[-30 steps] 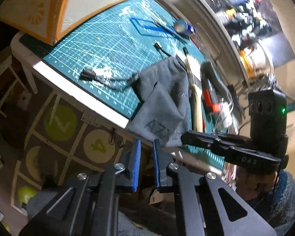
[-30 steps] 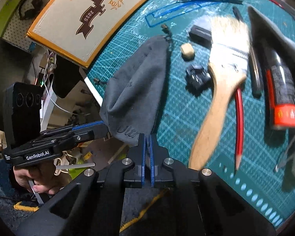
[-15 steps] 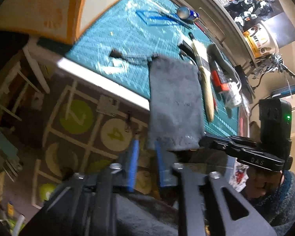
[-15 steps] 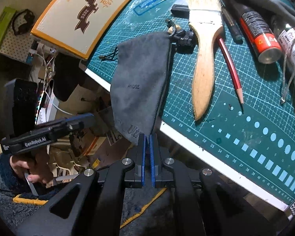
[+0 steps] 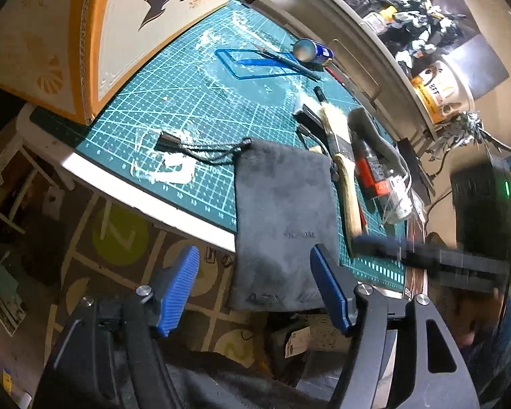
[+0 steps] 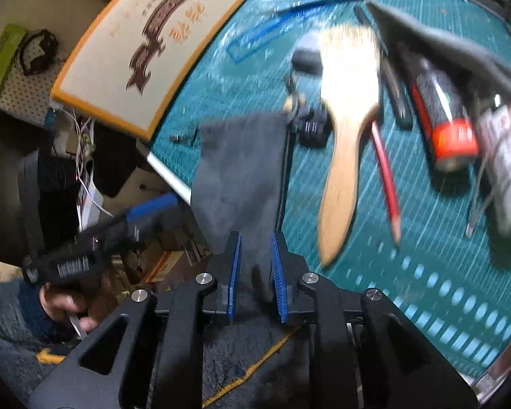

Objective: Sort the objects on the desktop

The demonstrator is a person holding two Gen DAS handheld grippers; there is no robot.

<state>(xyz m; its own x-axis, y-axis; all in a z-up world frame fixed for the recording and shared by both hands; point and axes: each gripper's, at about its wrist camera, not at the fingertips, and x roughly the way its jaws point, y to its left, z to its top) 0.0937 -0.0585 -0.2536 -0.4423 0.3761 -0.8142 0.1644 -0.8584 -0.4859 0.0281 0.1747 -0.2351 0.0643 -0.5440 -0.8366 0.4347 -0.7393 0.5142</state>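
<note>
A grey drawstring pouch (image 5: 282,211) lies flat on the green cutting mat (image 5: 187,102), its lower end hanging over the table's front edge. My left gripper (image 5: 255,289) is opening wide, its pads on either side of the pouch's hanging end without touching it. My right gripper (image 6: 255,272) is opening too; the end of the pouch (image 6: 242,177) sits loosely in the narrow gap. Each gripper appears blurred in the other view, the right gripper (image 5: 391,248) beside the pouch and the left gripper (image 6: 102,238) held by a hand.
A wooden paintbrush (image 6: 351,102), a red pencil (image 6: 386,177), a black and red can (image 6: 443,112) and a small black part (image 6: 310,126) lie right of the pouch. A cardboard box (image 5: 119,17), a blue ruler (image 5: 252,64) and a blue can (image 5: 311,51) lie farther back.
The pouch went from bunched to flat, with its end over the table edge. The left jaws spread wide, and the right jaws, shut on the pouch's end before, have parted.
</note>
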